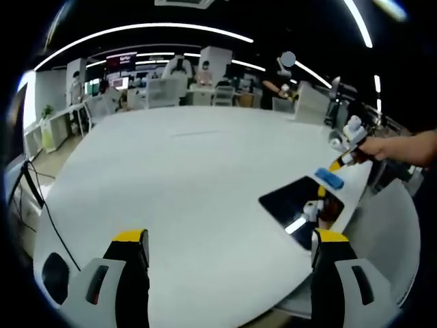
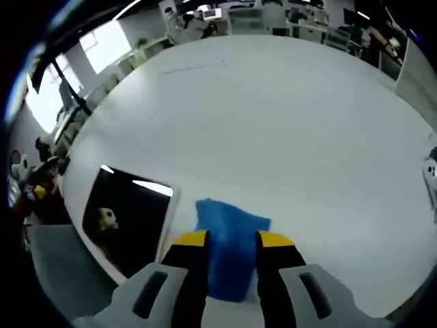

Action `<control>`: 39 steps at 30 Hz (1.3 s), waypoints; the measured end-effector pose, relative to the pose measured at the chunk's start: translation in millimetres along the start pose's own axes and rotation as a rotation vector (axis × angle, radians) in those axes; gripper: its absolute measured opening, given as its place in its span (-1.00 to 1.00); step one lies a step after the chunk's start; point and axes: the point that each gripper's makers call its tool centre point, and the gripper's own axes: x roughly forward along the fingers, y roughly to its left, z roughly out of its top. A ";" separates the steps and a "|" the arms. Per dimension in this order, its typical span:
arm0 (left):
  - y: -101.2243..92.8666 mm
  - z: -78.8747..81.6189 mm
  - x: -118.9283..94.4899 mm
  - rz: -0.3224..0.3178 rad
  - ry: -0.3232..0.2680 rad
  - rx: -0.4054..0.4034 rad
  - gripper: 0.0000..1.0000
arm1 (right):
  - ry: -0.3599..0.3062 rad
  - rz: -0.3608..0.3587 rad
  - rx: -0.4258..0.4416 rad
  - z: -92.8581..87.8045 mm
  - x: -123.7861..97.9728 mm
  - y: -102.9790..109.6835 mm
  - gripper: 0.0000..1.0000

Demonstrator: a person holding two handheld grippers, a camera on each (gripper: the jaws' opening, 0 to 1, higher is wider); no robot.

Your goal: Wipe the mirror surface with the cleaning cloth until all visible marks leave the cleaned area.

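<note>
the cleaning cloth (image 2: 229, 256) is a blue, soft rectangle lying flat on the white tabletop (image 2: 287, 123), just to the right of the mirror (image 2: 130, 219) and not yet on the glass. in the right gripper view the right gripper (image 2: 232, 239) has its yellow-tipped jaws down either side of the cloth's near half, with blue fabric filling the gap between them; they look close to pinching it, but i cannot tell whether they are actually clenched on it or only straddling it.

the cloth looks light and limp, so it should bunch and drag rather than slide as a stiff pad. a hold through the middle of its near edge, gathering a fold, seems the safest place, leaving the far part free to lie flat on the glass. the mirror is a thin dark slab lying flat, reflecting ceiling lights; it is likely hard, slick and fragile, and being near the tabletop edge it could skate under a sideways push, so pressure would best be gentle and downward.

in the left gripper view the left gripper (image 1: 229, 249) hangs above bare tabletop with its jaws spread wide and grasping nothing; the mirror (image 1: 300, 205) and cloth (image 1: 329, 179) lie far to its right, beside the right gripper (image 1: 339, 162) and a person's hand (image 1: 382, 147).
</note>
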 end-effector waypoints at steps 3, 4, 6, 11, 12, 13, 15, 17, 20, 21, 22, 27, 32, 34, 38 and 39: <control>0.3 -1.6 0.6 0.000 0.003 -0.002 0.99 | 0.034 -0.015 -0.021 -10.2 14.0 -2.4 -0.63; 0.0 -1.8 0.8 -0.001 0.003 -0.003 0.99 | 0.075 -0.025 -0.084 -20.9 18.3 -5.2 -0.86; -1.1 -1.9 1.5 -0.003 0.004 -0.001 0.99 | 0.031 -0.033 -0.046 -12.3 13.4 -5.6 -0.92; -3.5 -1.1 3.5 -0.007 0.005 -0.002 0.99 | 0.044 -0.039 -0.038 -12.1 13.1 -6.7 -0.94; -4.2 -1.4 3.9 -0.009 0.007 -0.001 0.99 | 0.044 -0.045 -0.042 -12.4 12.9 -5.8 -0.94; -4.1 -2.4 5.0 -0.011 0.010 0.002 0.99 | 0.043 -0.048 -0.042 -12.3 13.0 -6.0 -0.94; -4.5 -2.7 5.7 -0.014 0.011 0.003 0.99 | 0.037 -0.057 -0.039 -12.2 13.2 -6.8 -0.95; -5.4 -3.0 6.9 -0.016 0.014 0.005 0.99 | 0.030 -0.062 -0.038 -12.6 13.2 -6.9 -0.95; -8.1 -2.3 9.7 -0.020 0.016 0.018 0.99 | 0.024 -0.068 -0.006 -12.5 13.3 -7.7 -0.97; -8.1 -2.2 10.5 -0.019 0.016 0.027 0.99 | 0.026 -0.070 0.008 -11.7 13.7 -8.6 -0.98; -8.5 -2.0 10.9 -0.019 0.019 0.028 0.99 | 0.029 -0.069 0.024 -11.1 14.4 -10.0 -0.98; -11.3 4.3 11.4 -0.029 -0.003 0.038 0.99 | 0.085 -0.029 0.151 -11.4 13.7 -7.9 -0.98; -13.4 7.4 8.6 -0.043 -0.022 0.087 0.99 | 0.059 -0.036 0.165 -5.6 1.2 -12.0 -0.99; -12.6 8.2 5.9 -0.045 -0.033 0.097 0.99 | 0.054 -0.023 0.179 -2.0 -4.3 -9.8 -0.99; -6.5 9.5 0.6 -0.031 -0.043 0.095 0.99 | 0.032 -0.006 0.210 6.4 -17.5 -8.6 -0.99; -4.7 9.4 -0.6 -0.026 -0.041 0.090 0.99 | 0.030 -0.005 0.209 7.7 -20.2 -9.2 -0.99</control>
